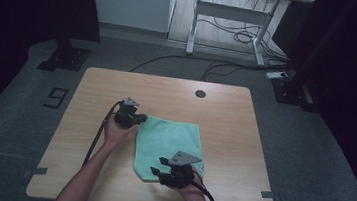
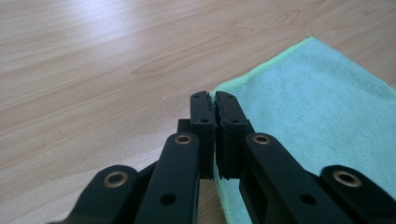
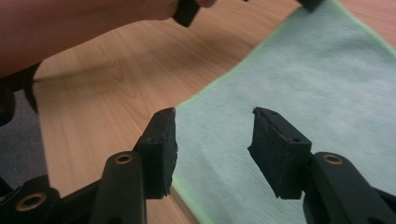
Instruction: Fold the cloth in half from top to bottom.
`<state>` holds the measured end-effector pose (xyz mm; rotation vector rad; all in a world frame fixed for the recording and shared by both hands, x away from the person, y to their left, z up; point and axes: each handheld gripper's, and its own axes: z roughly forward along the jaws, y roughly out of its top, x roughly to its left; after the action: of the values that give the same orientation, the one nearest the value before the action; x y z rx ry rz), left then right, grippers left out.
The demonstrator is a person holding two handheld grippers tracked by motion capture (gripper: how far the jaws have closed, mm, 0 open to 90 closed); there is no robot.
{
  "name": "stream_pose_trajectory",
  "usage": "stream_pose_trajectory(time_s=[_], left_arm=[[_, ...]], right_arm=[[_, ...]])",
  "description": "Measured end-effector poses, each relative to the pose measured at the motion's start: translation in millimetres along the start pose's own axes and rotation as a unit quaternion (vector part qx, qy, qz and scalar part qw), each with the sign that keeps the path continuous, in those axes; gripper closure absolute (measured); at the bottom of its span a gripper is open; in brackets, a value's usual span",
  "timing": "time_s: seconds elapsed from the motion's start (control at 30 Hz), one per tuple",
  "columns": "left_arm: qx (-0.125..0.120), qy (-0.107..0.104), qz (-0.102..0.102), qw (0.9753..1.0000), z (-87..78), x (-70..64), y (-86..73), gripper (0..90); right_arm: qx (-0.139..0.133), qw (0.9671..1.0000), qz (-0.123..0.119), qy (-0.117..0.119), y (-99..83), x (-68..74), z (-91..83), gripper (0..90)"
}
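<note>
A green cloth [image 1: 169, 147] lay flat near the middle of the wooden table [image 1: 225, 110]. The left gripper [image 2: 214, 100] was pinched shut on the cloth's far left corner. The right gripper [image 3: 215, 140] hung with its jaws apart over the near left edge, holding nothing. The work looked to be at the grasping stage of a fold. Next, the right jaws would need to lower and close on that near corner.

Left tongs [image 2: 213, 100]: black two-jaw linkage, brass-ringed pivot screws, flat pads. Right tongs [image 3: 212, 135]: same black build, worn chipped pads, grey three-cornered plate on top. Black cable trails from each. Forearms bare, no sleeves.
</note>
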<state>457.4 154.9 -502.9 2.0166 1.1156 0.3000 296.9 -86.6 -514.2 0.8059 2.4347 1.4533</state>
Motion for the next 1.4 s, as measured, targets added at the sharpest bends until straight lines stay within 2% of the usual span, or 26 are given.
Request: stream_pose_trajectory(time_s=[0.3, 0.53, 0.77, 1.07, 1.4], left_arm=[[0.010, 0.005, 0.001, 0.9999, 3.3, -0.7, -0.9, 86.8], [0.021, 0.002, -0.001, 0.9998, 5.6, -1.3, -2.3, 86.8], [0.018, 0.001, 0.000, 0.9998, 4.6, -3.4, -1.7, 86.8], [0.024, 0.001, -0.002, 0.9997, 5.3, -3.5, -4.6, 86.7], [0.023, -0.003, -0.001, 0.9997, 6.6, -6.2, -4.6, 86.6]], right_arm=[[0.024, 0.9992, -0.022, 0.025, 2.0, 17.0, 27.6, 48.9], [0.034, 0.9984, -0.030, 0.035, 4.5, 24.6, 39.8, 48.5], [0.052, 0.9980, -0.026, 0.027, 0.0, 23.5, 49.1, 46.8], [0.073, 0.9965, -0.034, 0.024, -4.6, 27.6, 56.6, 44.5], [0.083, 0.9955, -0.041, 0.022, -7.4, 30.2, 60.7, 43.1]])
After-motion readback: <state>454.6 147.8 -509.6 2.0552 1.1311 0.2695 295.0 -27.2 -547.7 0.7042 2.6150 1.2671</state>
